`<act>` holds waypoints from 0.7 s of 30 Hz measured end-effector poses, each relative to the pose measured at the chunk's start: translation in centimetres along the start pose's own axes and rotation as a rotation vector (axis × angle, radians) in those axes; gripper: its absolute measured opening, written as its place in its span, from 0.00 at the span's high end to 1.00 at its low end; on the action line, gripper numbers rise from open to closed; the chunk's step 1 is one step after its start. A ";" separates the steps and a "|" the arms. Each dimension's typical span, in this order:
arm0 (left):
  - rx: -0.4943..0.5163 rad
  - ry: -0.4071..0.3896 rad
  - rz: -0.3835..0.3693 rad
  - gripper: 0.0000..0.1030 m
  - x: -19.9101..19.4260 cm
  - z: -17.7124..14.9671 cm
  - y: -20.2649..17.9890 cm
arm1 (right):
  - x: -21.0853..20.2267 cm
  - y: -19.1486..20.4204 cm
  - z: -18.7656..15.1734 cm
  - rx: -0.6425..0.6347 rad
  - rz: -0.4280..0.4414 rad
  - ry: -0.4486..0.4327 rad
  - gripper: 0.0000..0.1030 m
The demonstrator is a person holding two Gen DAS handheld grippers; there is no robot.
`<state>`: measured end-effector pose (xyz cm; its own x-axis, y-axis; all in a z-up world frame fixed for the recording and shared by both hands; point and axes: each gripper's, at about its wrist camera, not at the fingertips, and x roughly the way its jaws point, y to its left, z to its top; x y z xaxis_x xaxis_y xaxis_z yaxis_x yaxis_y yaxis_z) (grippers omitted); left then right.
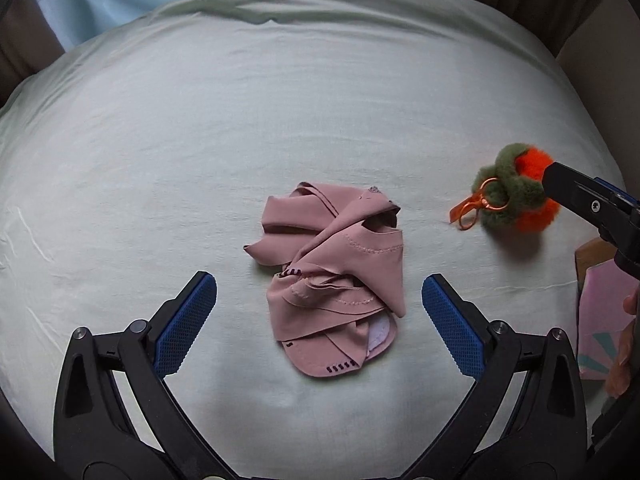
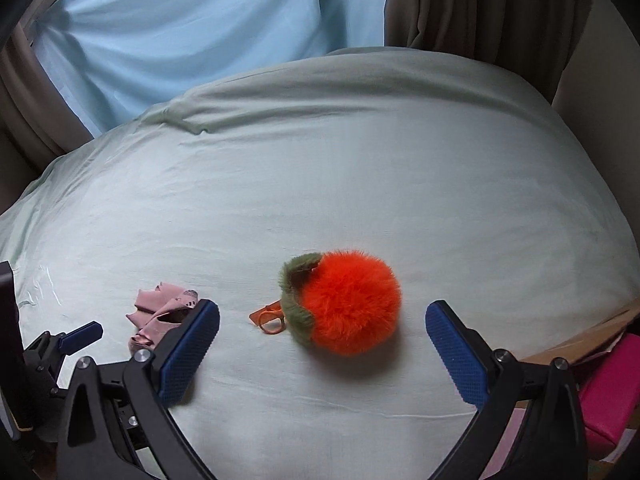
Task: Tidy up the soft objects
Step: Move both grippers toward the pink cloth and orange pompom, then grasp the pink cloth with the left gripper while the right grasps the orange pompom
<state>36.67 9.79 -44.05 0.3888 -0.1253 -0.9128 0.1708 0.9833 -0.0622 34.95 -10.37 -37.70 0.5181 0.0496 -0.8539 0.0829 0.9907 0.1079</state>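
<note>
Both claws released: left gripper (image 1: 319, 304) straddles pink cloth (image 1: 334, 280), right gripper (image 2: 322, 334) around pompom (image 2: 344, 302). Pale bedsheet (image 1: 280, 120), maybe boxes (image 2: 612, 392) beside.

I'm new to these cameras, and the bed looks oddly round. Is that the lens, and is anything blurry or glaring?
Lens distortion: both wrist views bulge the pale green bedsheet and darken the corners. Left wrist view: crumpled pink fabric garment sharp. Right wrist view: fluffy orange-and-green pom-pom keychain casts a soft shadow; no glare.
</note>
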 end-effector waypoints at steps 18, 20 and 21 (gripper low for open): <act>0.086 -0.027 0.042 0.54 3.4 1.5 -1.4 | 7.1 -1.0 -0.8 0.015 -0.027 0.039 0.33; 0.095 -0.034 0.040 0.65 3.1 1.6 -1.6 | 6.8 -0.6 -0.8 -0.002 -0.030 0.023 0.52; 0.094 -0.034 0.041 0.67 3.0 1.6 -1.6 | 6.9 -0.4 -0.8 -0.012 -0.032 0.025 0.58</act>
<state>39.05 7.60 -46.05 0.4272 -0.0907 -0.8996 0.2373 0.9713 0.0148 37.83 -10.32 -44.00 0.4936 0.0210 -0.8694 0.0891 0.9932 0.0746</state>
